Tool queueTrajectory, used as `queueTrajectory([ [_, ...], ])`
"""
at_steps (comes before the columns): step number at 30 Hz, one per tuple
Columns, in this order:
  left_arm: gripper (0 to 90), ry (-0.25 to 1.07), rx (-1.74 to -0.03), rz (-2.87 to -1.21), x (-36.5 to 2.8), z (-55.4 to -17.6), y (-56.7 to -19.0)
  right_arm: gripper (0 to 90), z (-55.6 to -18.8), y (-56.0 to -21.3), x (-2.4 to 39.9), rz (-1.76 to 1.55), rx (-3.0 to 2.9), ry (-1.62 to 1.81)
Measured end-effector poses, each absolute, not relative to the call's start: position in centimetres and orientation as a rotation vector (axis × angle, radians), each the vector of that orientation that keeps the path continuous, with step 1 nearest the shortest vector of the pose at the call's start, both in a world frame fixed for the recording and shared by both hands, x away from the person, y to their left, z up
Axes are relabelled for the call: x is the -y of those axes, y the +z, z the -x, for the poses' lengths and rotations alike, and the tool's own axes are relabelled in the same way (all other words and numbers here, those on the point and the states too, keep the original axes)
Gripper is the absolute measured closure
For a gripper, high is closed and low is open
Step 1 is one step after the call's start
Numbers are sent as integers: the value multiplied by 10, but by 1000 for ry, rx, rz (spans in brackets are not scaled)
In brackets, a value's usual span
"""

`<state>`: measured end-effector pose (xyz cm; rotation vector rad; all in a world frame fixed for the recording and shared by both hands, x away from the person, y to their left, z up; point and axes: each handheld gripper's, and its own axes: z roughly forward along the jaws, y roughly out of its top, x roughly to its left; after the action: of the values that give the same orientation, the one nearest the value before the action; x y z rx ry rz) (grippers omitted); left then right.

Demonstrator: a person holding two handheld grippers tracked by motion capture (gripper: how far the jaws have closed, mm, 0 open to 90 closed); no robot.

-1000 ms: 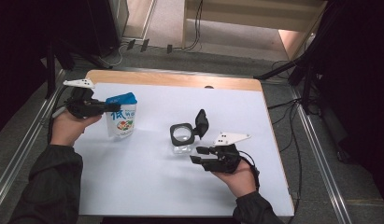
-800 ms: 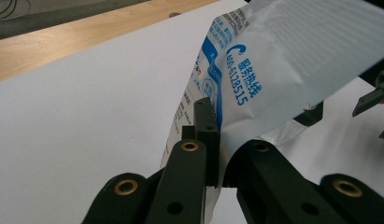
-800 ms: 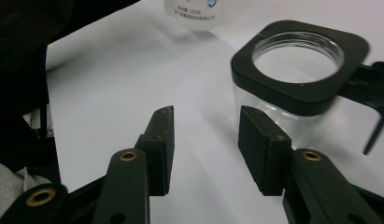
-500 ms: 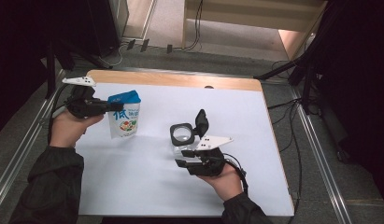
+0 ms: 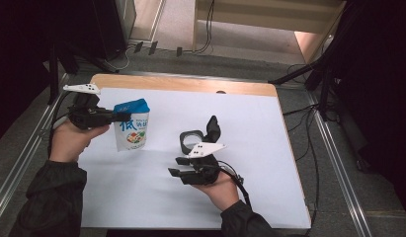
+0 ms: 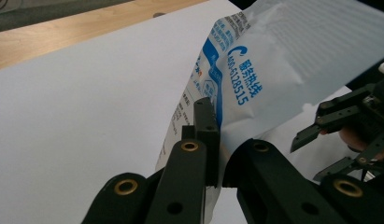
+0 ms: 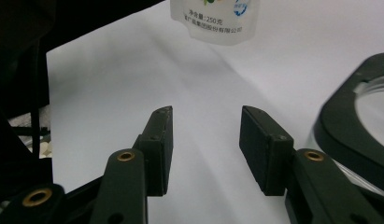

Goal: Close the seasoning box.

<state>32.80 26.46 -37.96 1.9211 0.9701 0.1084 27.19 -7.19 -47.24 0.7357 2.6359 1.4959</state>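
pouch: a white and blue pouch (image 5: 132,129) hangs upright over the desk's left half, nearer the far edge than the near one, its bottom at or just above the white sheet (image 5: 250,118); which of the two I cannot tell.
left gripper: the left gripper (image 5: 122,116) comes in level from the left edge, its fingers (image 6: 206,128) closed tight on the pouch's blue top seam, seen close up in the left gripper view (image 6: 217,154).
right gripper: the right gripper (image 5: 176,166) sits near the middle of the desk, toward the near edge, pointing left. Its fingers (image 7: 257,140) stand partly open with only bare sheet between them; they have just been opening a little.
jar: a black-rimmed jar (image 5: 192,140) with its flip lid up stands just behind the right gripper, toward the far edge, and fills the right margin of the right gripper view (image 7: 362,126).
key relation: the pouch lies ahead of the right fingers, to the left and toward the far edge, well apart from them. Its long axis runs top to bottom. The right gripper view shows its lower edge (image 7: 215,21) straight ahead, so I judge the free lower part to be the likely target, with the right hand the nearer free one.
change: against the earlier pictures, the right hand has slid left along the near side, from right of the jar to in front of it. The left hand has lifted the pouch slightly and tilted it less.
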Motion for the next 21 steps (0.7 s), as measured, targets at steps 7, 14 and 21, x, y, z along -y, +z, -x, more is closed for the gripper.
queueTrajectory([
  [7, 900, 112, -961, -1922, -262, -320, -377, 518, -280, -482, 52, -746, -2659, 1493],
  [14, 900, 117, -958, -1926, -259, -314, -375, 514, -287, -488, 41, -767, -2657, 1490],
  [21, 900, 116, -950, -1925, -255, -307, -372, 530, -293, -496, 26, -751, -2654, 1489],
])
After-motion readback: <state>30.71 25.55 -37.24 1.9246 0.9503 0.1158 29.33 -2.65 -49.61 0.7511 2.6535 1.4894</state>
